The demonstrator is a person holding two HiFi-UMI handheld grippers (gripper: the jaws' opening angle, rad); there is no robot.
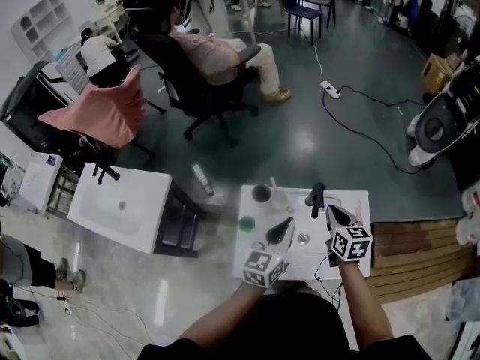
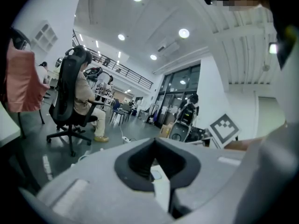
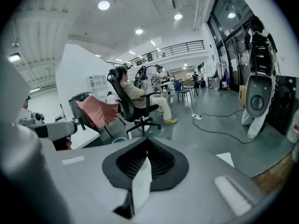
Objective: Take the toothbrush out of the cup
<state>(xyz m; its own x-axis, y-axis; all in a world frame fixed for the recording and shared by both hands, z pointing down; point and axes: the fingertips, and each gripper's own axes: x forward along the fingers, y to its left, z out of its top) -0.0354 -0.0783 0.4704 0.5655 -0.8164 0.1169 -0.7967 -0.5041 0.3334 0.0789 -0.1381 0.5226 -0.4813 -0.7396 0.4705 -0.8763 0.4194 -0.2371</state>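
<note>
On the white sink counter (image 1: 352,201), at its far left part, a dark-rimmed cup (image 1: 261,193) stands beside a clear cup (image 1: 280,200). A thin pale handle, apparently the toothbrush (image 1: 272,182), sticks up from the clear cup. My left gripper (image 1: 288,223) hovers just nearer than the cups with its jaws together and nothing in them. My right gripper (image 1: 331,211) hangs near the black tap (image 1: 316,195), also shut and empty. In the left gripper view the left gripper (image 2: 156,142) points out over the room. The right gripper (image 3: 147,139) does the same in its own view. Neither view shows the cups.
A green round thing (image 1: 246,223) lies on the counter's left edge, and the basin drain (image 1: 303,238) is between the grippers. A second white basin (image 1: 120,205) stands to the left. A person sits in an office chair (image 1: 206,88) beyond. Wooden boards (image 1: 409,253) lie to the right.
</note>
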